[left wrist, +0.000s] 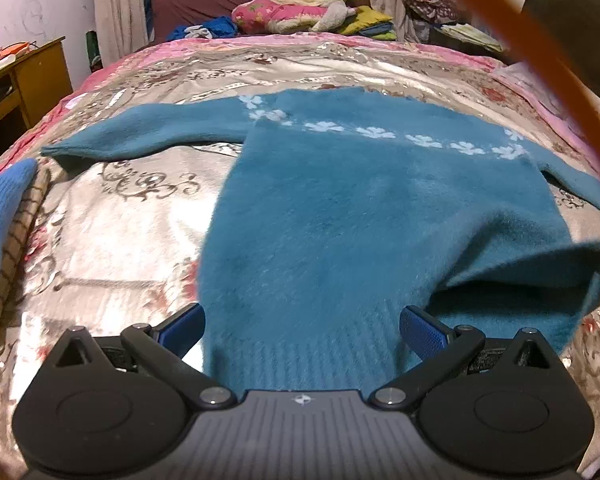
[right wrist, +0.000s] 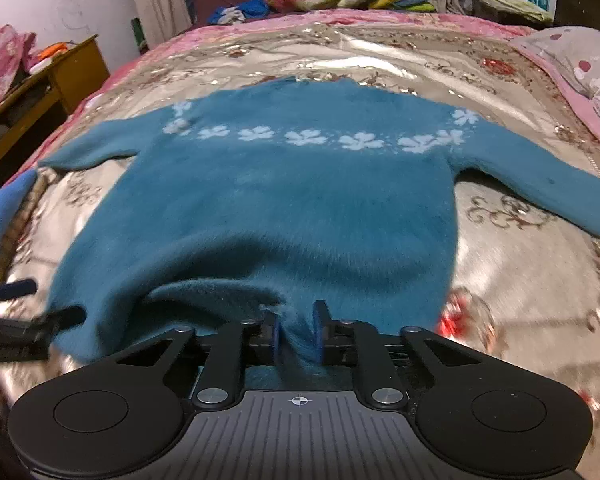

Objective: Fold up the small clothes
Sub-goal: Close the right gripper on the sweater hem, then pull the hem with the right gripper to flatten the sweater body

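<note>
The teal sweater [right wrist: 292,200] lies spread face-up on the quilted bedspread [right wrist: 500,264], both sleeves extended to left and right and the row of white flowers across its far chest; no fold is visible yet, so the folding appears barely begun and both sleeves and body remain to be turned in. The near hem is raised off the bed: the right gripper [right wrist: 296,334] has its jaws pinched together on a tuft of the hem, while the left gripper [left wrist: 302,330] straddles the hem's left portion with jaws wide apart, the fabric between them but not clamped. On the near left, a blue knit garment [left wrist: 0,216] rests on a checked cloth [left wrist: 16,248], just beside the left cuff, probably close enough to crowd a left-side fold. Farther off are a wooden desk [left wrist: 40,76] at left and piled bedding [left wrist: 300,12] beyond the bedspread, well apart from the work.
</note>
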### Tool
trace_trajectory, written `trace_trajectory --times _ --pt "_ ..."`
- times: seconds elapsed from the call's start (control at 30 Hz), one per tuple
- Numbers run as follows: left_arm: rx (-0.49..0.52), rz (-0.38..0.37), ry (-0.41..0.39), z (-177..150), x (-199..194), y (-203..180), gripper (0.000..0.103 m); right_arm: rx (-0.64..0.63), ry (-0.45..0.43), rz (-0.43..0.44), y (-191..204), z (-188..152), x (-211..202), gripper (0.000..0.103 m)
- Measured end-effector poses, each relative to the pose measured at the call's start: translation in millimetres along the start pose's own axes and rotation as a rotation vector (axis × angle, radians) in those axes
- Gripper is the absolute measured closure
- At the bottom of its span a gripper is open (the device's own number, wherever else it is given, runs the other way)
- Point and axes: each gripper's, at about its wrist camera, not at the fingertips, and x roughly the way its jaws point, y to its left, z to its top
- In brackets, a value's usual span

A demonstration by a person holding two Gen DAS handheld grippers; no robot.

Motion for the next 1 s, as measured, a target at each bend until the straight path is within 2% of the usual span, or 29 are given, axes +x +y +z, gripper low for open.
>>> trace_trajectory --times 0.1,0.23,0.4,0.47,0.53,0.6,0.67,0.7,0.73,0.77,0.8,1.0 --pt "-0.010 0.013 -0.003 -8.6 -9.5 9.3 0.000 -0.015 -0.011 -0.024 -1.2 -16.9 -26.6 0.095" --pt "-0.021 0.037 0.016 -21.6 -15.9 20.7 0.000 0.027 -0.012 -0.058 -17.2 -39.6 -55.4 0.102" --pt "-0.028 0.064 0.034 -33.8 -18.8 28.7 0.000 0.092 0.001 -0.141 -45.0 -60.5 -67.9 0.102" --pt "-0.028 0.078 0.036 -35.6 -18.4 30.1 0.000 0.098 0.012 -0.145 -46.8 -65.9 -66.9 0.101" --pt "-0.017 0.096 0.028 -36.7 -19.2 29.2 0.000 0.093 0.010 -0.120 -39.8 -69.5 -64.1 0.090" --pt "0.000 0.116 0.013 -37.7 -20.9 29.0 0.000 0.074 0.012 -0.094 -29.0 -72.2 -57.7 0.090" --pt "0.009 0.137 -0.007 -39.1 -23.3 32.4 0.000 0.083 0.024 -0.062 -22.4 -75.6 -49.2 0.081" --pt "0.009 0.144 -0.010 -40.2 -23.1 34.5 0.000 0.103 0.029 -0.052 -21.4 -77.0 -44.8 0.066" --pt "0.004 0.149 -0.008 -41.2 -22.1 38.1 0.000 0.134 0.034 -0.043 -21.9 -78.5 -39.7 0.046" --pt "-0.002 0.150 -0.003 -42.1 -20.4 41.9 0.000 0.168 0.038 -0.034 -23.9 -80.0 -34.3 0.040" --pt "-0.010 0.153 0.004 -43.3 -18.8 45.8 0.000 0.197 0.038 -0.030 -25.7 -80.7 -29.5 0.036" --pt "-0.091 0.124 0.023 -43.7 -5.9 61.2 0.000 0.344 0.096 -0.011 -38.3 -87.0 -0.4 0.036"
